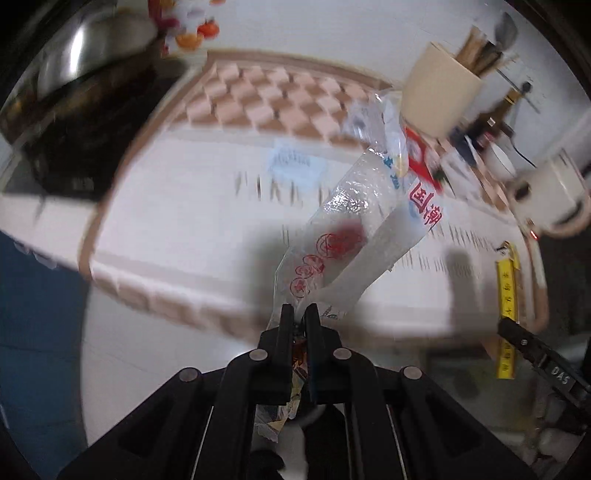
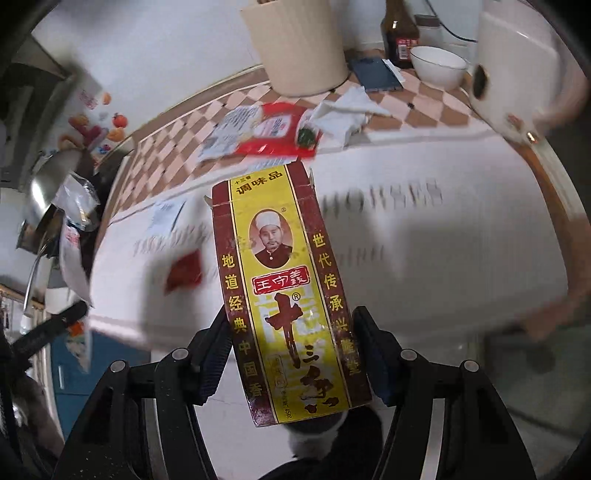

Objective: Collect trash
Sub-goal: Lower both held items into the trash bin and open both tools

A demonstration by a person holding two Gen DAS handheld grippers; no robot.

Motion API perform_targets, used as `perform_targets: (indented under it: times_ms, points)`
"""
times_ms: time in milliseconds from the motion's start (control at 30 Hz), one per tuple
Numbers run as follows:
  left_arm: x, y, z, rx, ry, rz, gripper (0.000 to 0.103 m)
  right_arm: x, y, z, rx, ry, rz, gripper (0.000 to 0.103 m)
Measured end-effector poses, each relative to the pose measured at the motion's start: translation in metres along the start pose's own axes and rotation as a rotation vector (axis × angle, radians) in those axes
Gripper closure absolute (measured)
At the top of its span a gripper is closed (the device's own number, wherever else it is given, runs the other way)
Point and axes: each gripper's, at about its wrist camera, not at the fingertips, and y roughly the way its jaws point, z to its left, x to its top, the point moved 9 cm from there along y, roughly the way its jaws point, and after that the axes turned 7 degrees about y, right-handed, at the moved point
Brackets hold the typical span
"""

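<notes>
My left gripper [image 1: 299, 314] is shut on a clear plastic wrapper [image 1: 354, 229] with red print, held up over the white mat [image 1: 184, 206]. My right gripper [image 2: 291, 325] is shut on a yellow and dark red spice box [image 2: 280, 280], held upright above the same mat [image 2: 424, 258]. The box also shows at the right edge of the left wrist view [image 1: 506, 314], with the right gripper's finger below it. A red packet [image 2: 273, 136], a small red scrap [image 2: 184, 271] and crumpled white tissue [image 2: 343, 110] lie on the counter.
A beige utensil holder [image 2: 299, 44], a white bowl [image 2: 437, 66], a brown bottle [image 2: 400, 33], a dark phone [image 2: 375, 74] and a white appliance [image 2: 524, 74] stand at the back on the checkered cloth. A steel pan [image 1: 85, 48] sits on the dark stove at left.
</notes>
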Motion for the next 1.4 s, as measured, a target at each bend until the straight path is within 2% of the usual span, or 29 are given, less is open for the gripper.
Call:
perform_targets:
  times_ms: [100, 167, 267, 333, 467, 567, 633, 733, 833, 867, 900, 933, 967, 1000, 1033, 1100, 1167, 1233, 1300, 1400]
  points:
    - [-0.047, 0.025, -0.004, -0.05, 0.026, 0.084, 0.099, -0.065, -0.009, 0.002, -0.004, 0.027, 0.014, 0.038]
    - [-0.094, 0.056, 0.001, -0.057, 0.046, 0.189, 0.099, -0.114, -0.004, -0.005, -0.014, 0.053, 0.05, 0.038]
    - [-0.158, 0.114, 0.013, -0.059, 0.029, 0.349, 0.099, -0.19, 0.03, -0.025, -0.056, 0.086, 0.165, 0.038]
    - [-0.201, 0.165, 0.019, -0.067, 0.006, 0.454, 0.099, -0.243, 0.071, -0.045, -0.084, 0.117, 0.262, 0.038]
    - [-0.265, 0.263, 0.024, -0.105, -0.061, 0.621, 0.099, -0.328, 0.156, -0.084, -0.135, 0.153, 0.402, 0.038]
    - [-0.312, 0.343, 0.014, -0.19, -0.105, 0.748, 0.099, -0.38, 0.228, -0.113, -0.151, 0.188, 0.498, 0.038]
    - [-0.337, 0.393, 0.011, -0.229, -0.125, 0.795, 0.098, -0.409, 0.28, -0.131, -0.148, 0.203, 0.546, 0.038]
    - [-0.362, 0.447, 0.012, -0.228, -0.139, 0.854, 0.097, -0.44, 0.35, -0.154, -0.147, 0.19, 0.595, 0.039]
    - [-0.378, 0.474, 0.012, -0.235, -0.151, 0.873, 0.095, -0.459, 0.399, -0.17, -0.152, 0.171, 0.631, 0.039]
    - [-0.374, 0.477, 0.012, -0.23, -0.148, 0.871, 0.093, -0.464, 0.413, -0.174, -0.159, 0.162, 0.64, 0.039]
    - [-0.37, 0.477, 0.015, -0.215, -0.133, 0.866, 0.084, -0.467, 0.424, -0.178, -0.165, 0.155, 0.646, 0.039]
    - [-0.369, 0.477, 0.018, -0.187, -0.117, 0.859, 0.058, -0.469, 0.433, -0.18, -0.165, 0.149, 0.657, 0.039]
    - [-0.365, 0.473, 0.024, -0.181, -0.118, 0.849, 0.038, -0.471, 0.438, -0.181, -0.165, 0.145, 0.665, 0.038]
    - [-0.367, 0.468, 0.029, -0.18, -0.124, 0.838, 0.005, -0.474, 0.443, -0.183, -0.168, 0.142, 0.672, 0.038]
    - [-0.372, 0.467, 0.031, -0.18, -0.129, 0.827, 0.0, -0.475, 0.448, -0.185, -0.168, 0.14, 0.678, 0.038]
    - [-0.381, 0.465, 0.037, -0.157, -0.134, 0.806, 0.0, -0.476, 0.455, -0.184, -0.167, 0.144, 0.692, 0.031]
    - [-0.379, 0.456, 0.043, -0.139, -0.137, 0.778, 0.0, -0.475, 0.457, -0.184, -0.171, 0.152, 0.685, 0.009]
    - [-0.38, 0.449, 0.051, -0.102, -0.128, 0.748, 0.0, -0.471, 0.454, -0.184, -0.169, 0.151, 0.671, 0.001]
    - [-0.38, 0.439, 0.064, -0.045, -0.101, 0.693, 0.0, -0.463, 0.451, -0.185, -0.182, 0.144, 0.648, 0.0]
    - [-0.373, 0.422, 0.078, 0.101, -0.005, 0.568, 0.0, -0.455, 0.439, -0.182, -0.202, 0.132, 0.611, 0.0]
